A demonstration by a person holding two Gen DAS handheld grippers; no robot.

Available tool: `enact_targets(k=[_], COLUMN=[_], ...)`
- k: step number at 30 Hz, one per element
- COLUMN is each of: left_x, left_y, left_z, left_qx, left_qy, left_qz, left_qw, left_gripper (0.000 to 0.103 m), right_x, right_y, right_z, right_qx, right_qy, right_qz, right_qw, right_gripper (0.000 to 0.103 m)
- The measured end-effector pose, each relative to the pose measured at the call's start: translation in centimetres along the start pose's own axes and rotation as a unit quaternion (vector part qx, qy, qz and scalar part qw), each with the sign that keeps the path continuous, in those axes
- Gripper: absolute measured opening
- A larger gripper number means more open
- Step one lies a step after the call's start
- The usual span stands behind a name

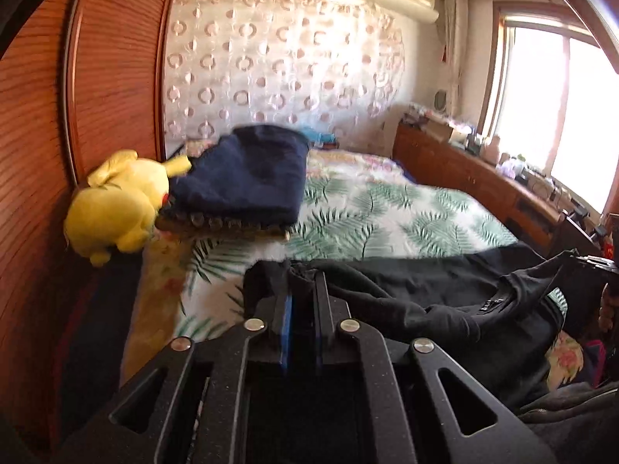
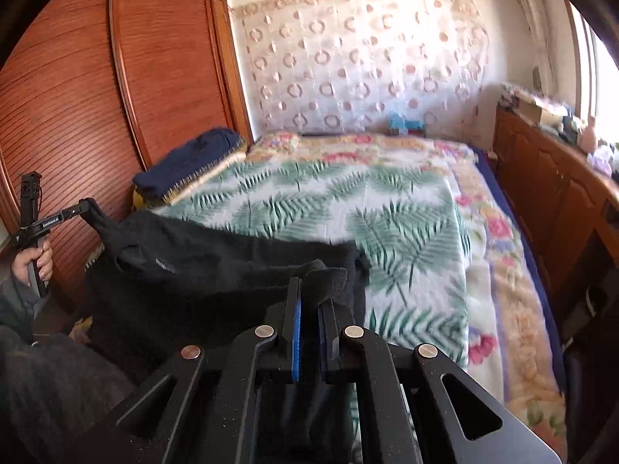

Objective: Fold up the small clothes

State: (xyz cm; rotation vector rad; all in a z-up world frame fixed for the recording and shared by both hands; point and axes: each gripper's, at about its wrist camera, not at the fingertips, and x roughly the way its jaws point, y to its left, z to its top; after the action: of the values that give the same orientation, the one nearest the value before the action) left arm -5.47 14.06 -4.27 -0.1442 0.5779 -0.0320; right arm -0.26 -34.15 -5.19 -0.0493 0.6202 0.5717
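A black garment (image 1: 445,301) hangs stretched between my two grippers above the near end of the bed. My left gripper (image 1: 301,282) is shut on one edge of it. My right gripper (image 2: 311,294) is shut on the other edge of the black garment (image 2: 216,270). In the right wrist view the left gripper (image 2: 87,207) shows at far left, held in a hand, pinching the cloth's corner. A folded navy garment (image 1: 247,178) lies on a pile at the bed's left side; it also shows in the right wrist view (image 2: 185,162).
The bed carries a leaf-print blanket (image 2: 348,201). A yellow plush toy (image 1: 120,205) sits beside the navy garment against the wooden wardrobe (image 1: 77,116). A wooden cabinet (image 2: 549,193) with clutter runs along the right, under the window (image 1: 572,108).
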Motion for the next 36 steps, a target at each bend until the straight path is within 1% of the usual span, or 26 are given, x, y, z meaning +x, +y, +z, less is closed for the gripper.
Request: enact_targets(k=[3, 6, 8, 10, 12, 13, 14, 15, 16, 17, 18, 19, 20, 22, 24, 26, 29, 33, 36], left_x=[1.0, 1.1, 0.9, 0.6, 0.4, 0.5, 0.4, 0.5, 0.6, 0.8, 1.0, 1.4, 1.6, 2.6, 3.8, 4.9, 7.1, 9.2, 10.5], left_y=[-0.1, 0.1, 0.0, 0.1, 0.2, 0.2, 0.3, 0.3, 0.3, 0.2, 0.1, 0.1, 0.2, 0.5, 0.9, 1.1, 1.1, 1.1, 1.2], left_z=[-0.4, -0.3, -0.4, -0.2, 0.0, 0.3, 0.5, 0.7, 1.0, 1.3, 1.6, 2.1, 2.3, 3.0, 3.5, 3.7, 3.5, 2.9, 2.5], left_qx=[-0.002, 0.001, 0.003, 0.002, 0.003, 0.002, 0.004, 0.006, 0.012, 0.019, 0.026, 0.033, 0.035, 0.036, 0.035, 0.037, 0.049, 0.057, 0.057], left_qy=[0.015, 0.017, 0.014, 0.007, 0.004, 0.003, -0.001, -0.003, -0.003, -0.004, -0.005, -0.004, -0.003, 0.002, 0.01, 0.019, 0.04, 0.064, 0.083], left_qz=[-0.002, 0.01, 0.011, 0.008, 0.01, 0.015, 0.015, 0.013, 0.016, 0.02, 0.025, 0.032, 0.034, 0.033, 0.034, 0.037, 0.048, 0.05, 0.049], left_qw=[0.9999, 0.9998, 0.9998, 0.9999, 0.9999, 0.9999, 0.9999, 0.9999, 0.9998, 0.9996, 0.9993, 0.9989, 0.9988, 0.9988, 0.9987, 0.9985, 0.9968, 0.9951, 0.9938], left_gripper=[0.01, 0.023, 0.039, 0.048, 0.065, 0.079, 0.084, 0.084, 0.087, 0.088, 0.088, 0.088, 0.088, 0.088, 0.088, 0.088, 0.088, 0.088, 0.088], right_x=[2.2, 3.7, 4.3, 4.4, 4.2, 4.0, 3.8, 3.5, 3.2, 2.8, 2.4, 2.0, 1.5, 1.1, 1.1, 1.7, 3.7, 7.5, 10.3], right_y=[-0.2, -0.3, -0.8, -1.2, -1.2, -1.1, -1.0, -1.0, -1.0, -1.0, -1.1, -1.1, -1.2, -1.5, -1.6, -1.9, -2.0, -2.2, -2.5], right_z=[-1.3, -1.8, -1.8, -1.7, -1.4, -1.2, -0.9, -1.0, -1.1, -0.9, -0.7, -0.5, -0.5, 0.1, 0.7, 1.5, 2.2, 3.2, 4.0], right_qx=[0.011, 0.006, 0.009, 0.013, 0.01, 0.008, 0.003, -0.001, -0.005, -0.008, -0.011, -0.013, -0.015, -0.017, -0.021, -0.023, -0.019, -0.015, -0.005], right_qy=[0.037, 0.056, 0.063, 0.065, 0.063, 0.063, 0.062, 0.058, 0.054, 0.051, 0.046, 0.04, 0.035, 0.024, 0.016, 0.007, 0.004, 0.013, 0.028], right_qz=[-0.008, -0.013, -0.018, -0.015, -0.017, -0.017, -0.018, -0.02, -0.021, -0.021, -0.025, -0.032, -0.037, -0.05, -0.068, -0.07, -0.064, -0.032, -0.024], right_qw=[0.999, 0.998, 0.998, 0.998, 0.998, 0.998, 0.998, 0.998, 0.998, 0.998, 0.999, 0.999, 0.999, 0.998, 0.997, 0.997, 0.998, 0.999, 0.999], right_gripper=[0.006, 0.006, 0.006, 0.006, 0.007, 0.007, 0.01, 0.013, 0.014, 0.014, 0.019, 0.026, 0.029, 0.043, 0.049, 0.049, 0.049, 0.049, 0.049])
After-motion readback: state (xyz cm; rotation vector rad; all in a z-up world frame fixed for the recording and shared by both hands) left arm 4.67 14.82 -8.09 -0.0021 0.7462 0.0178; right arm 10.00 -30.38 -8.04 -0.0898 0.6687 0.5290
